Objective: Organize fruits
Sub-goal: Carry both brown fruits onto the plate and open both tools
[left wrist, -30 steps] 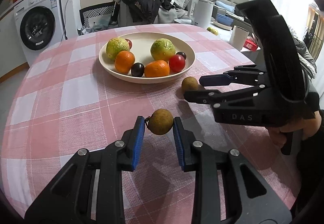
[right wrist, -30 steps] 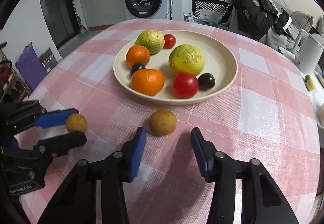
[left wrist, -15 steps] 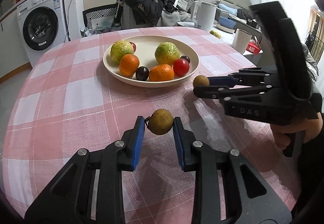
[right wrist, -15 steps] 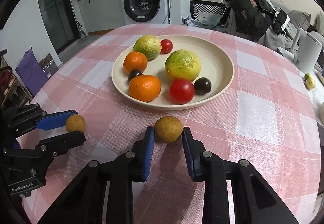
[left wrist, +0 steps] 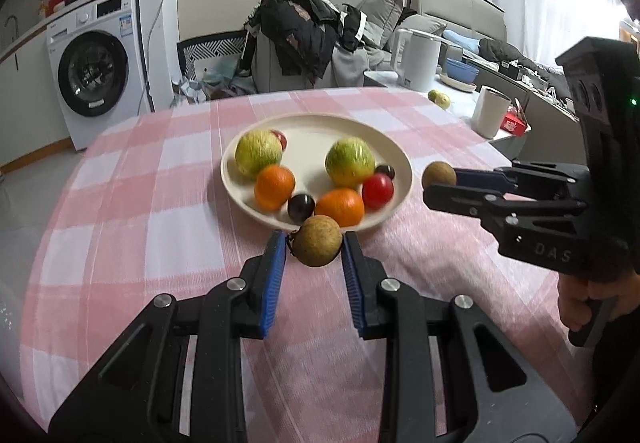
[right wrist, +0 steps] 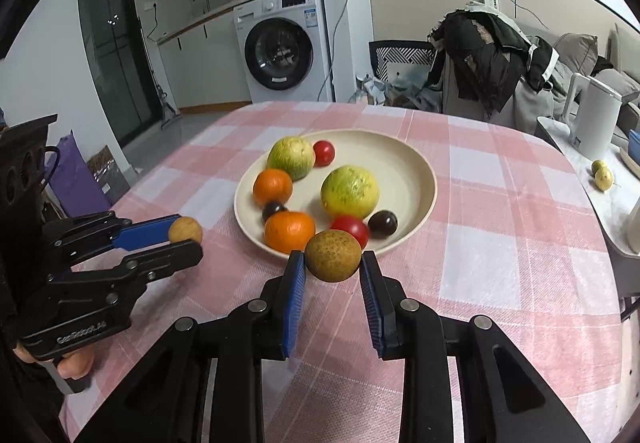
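Observation:
A cream plate [left wrist: 396, 155] [right wrist: 416, 167] on the pink checked tablecloth [left wrist: 132, 211] holds two green-yellow fruits, two oranges, red tomatoes and dark plums. My left gripper [left wrist: 314, 247] is shut on a small brown round fruit [left wrist: 317, 241], lifted just in front of the plate's near rim. In the right wrist view that gripper [right wrist: 185, 235] shows at the left with its brown fruit [right wrist: 185, 229]. My right gripper [right wrist: 333, 259] is shut on a second brown fruit [right wrist: 333, 255], also raised before the plate; the left wrist view shows this gripper [left wrist: 440, 185] and its fruit [left wrist: 439, 175] right of the plate.
Beyond the round table stand a washing machine [left wrist: 96, 71], a chair heaped with dark clothes [left wrist: 300, 39] and a side counter with a white kettle [left wrist: 418, 61], a white cup [left wrist: 490, 111] and small yellow fruits [right wrist: 602, 173]. A hand [left wrist: 580, 303] holds the right gripper's handle.
The right gripper closed on the brown fruit that lay on the cloth and lifted it. Both grippers have risen and come closer to the plate, each with its fruit.

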A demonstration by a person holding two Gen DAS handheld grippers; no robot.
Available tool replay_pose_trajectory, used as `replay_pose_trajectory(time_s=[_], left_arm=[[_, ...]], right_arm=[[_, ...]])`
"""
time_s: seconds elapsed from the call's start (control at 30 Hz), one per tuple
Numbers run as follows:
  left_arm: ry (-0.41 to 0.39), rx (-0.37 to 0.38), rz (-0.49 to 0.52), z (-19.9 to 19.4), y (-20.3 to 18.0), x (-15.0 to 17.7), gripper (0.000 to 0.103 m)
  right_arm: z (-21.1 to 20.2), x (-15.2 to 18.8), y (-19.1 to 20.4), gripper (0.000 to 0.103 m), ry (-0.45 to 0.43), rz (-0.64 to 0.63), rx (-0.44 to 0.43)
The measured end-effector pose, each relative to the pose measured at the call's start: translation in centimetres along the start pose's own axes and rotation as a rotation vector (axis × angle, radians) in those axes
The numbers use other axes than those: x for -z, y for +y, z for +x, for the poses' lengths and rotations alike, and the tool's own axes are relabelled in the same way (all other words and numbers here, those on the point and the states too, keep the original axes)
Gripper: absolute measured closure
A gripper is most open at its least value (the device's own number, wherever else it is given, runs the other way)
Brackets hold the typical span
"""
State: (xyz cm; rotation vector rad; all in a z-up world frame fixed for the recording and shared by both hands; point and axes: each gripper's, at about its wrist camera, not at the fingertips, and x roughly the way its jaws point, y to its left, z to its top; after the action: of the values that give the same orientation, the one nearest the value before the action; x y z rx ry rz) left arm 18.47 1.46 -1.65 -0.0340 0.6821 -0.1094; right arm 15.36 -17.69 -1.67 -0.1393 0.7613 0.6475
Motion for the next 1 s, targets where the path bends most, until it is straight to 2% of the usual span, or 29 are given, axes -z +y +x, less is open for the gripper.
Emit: replay_pose_trajectory(time_s=[0.37,1.0], left_arm=[[-0.023,0.008,-0.003,1.8,-0.1,-2.9,0.077],[0.006,0.005,-0.010,6.4,0.6,-4.6,0.077]], right_arm=[[-0.4,-1.9,-1.3,0.074,-0.036,0.032,0.020],[1.9,-4.1,-3.1,0.074,-0.031,0.080,0.025]])
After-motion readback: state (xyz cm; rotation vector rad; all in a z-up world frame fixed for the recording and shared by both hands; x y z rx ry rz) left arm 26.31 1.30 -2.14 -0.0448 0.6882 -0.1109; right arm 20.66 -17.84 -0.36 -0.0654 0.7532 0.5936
